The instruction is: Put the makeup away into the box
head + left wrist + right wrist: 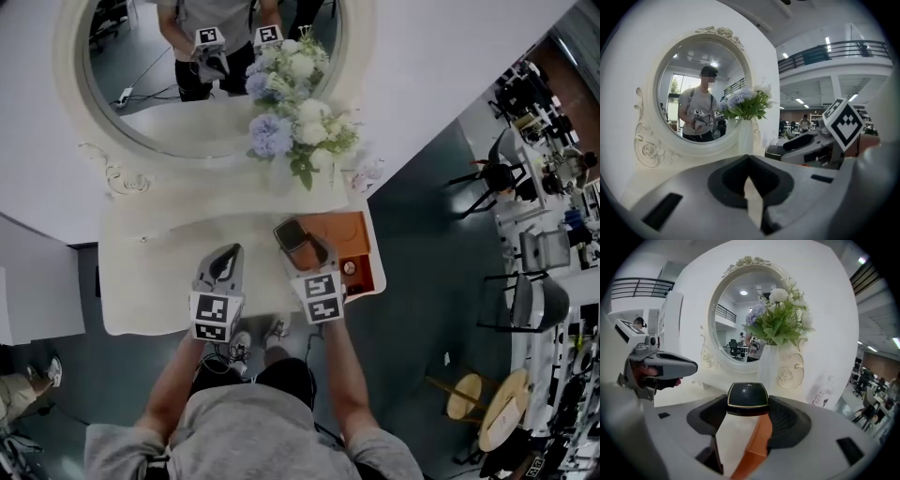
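A dark, gold-rimmed makeup compact (292, 233) (748, 397) sits between the jaws of my right gripper (298, 242) (748, 403), which is shut on it. It hangs over the left edge of the open orange box (351, 234) (758, 441) at the right end of the cream vanity table (155, 267). My left gripper (225, 262) (749, 177) hovers over the table just left of the right one. Its jaws meet at the tips and hold nothing. A small round item (349, 268) lies inside the box.
A white vase of blue and white flowers (298, 127) (780, 319) stands at the back of the table before the round mirror (178, 103) (701, 89). A small clear bottle (823, 391) is at the back right. The table's front edge is close to the person.
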`<action>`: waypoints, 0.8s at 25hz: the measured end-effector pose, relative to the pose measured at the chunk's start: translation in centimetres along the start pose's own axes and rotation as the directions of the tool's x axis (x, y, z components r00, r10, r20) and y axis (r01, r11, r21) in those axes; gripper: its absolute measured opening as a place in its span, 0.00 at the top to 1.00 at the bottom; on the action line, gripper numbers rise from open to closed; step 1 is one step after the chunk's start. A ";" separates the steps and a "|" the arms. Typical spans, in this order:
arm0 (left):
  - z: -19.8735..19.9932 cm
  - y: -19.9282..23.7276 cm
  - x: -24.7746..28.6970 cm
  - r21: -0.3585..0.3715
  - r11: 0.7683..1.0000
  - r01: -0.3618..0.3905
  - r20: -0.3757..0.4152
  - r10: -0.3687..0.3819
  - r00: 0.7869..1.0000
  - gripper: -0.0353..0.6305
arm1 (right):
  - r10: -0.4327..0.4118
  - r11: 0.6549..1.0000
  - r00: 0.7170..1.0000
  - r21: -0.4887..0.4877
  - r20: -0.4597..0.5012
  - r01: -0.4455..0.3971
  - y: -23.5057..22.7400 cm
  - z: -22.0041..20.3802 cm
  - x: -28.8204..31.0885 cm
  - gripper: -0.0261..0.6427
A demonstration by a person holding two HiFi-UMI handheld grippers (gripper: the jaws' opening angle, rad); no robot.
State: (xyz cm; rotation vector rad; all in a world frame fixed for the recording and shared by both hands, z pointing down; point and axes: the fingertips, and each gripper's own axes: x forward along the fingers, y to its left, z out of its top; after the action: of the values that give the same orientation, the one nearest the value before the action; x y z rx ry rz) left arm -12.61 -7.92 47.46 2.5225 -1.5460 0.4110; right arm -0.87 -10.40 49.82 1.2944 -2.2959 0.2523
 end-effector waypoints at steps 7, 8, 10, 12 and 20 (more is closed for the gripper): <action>-0.9 -3.2 1.5 0.023 0.996 0.091 -0.028 -0.090 0.995 0.95 | -0.076 0.995 0.997 0.063 -0.033 0.078 -2.0 -3.4 -2.2 0.53; -1.2 -3.6 1.7 0.027 0.994 0.102 -0.034 -0.101 0.994 0.95 | -0.084 0.994 0.996 0.072 -0.039 0.086 -2.2 -3.9 -2.4 0.53; -1.7 -4.3 2.0 0.035 0.992 0.122 -0.045 -0.120 0.992 0.95 | -0.097 0.991 0.994 0.090 -0.054 0.101 -2.5 -5.1 -2.8 0.53; -1.9 -4.9 2.4 0.041 0.989 0.143 -0.052 -0.141 0.989 0.95 | -0.107 0.988 0.992 0.107 -0.068 0.114 -2.8 -6.2 -3.1 0.53; -3.7 -7.1 4.5 0.052 0.975 0.216 -0.094 -0.211 0.973 0.95 | -0.131 0.973 0.984 0.175 -0.123 0.151 -4.0 -10.2 -3.4 0.53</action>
State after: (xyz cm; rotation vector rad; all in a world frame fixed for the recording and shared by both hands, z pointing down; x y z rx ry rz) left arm -4.92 -7.44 52.48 2.6430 -1.2328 0.5387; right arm 7.29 -6.00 56.65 1.4888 -2.1167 0.4846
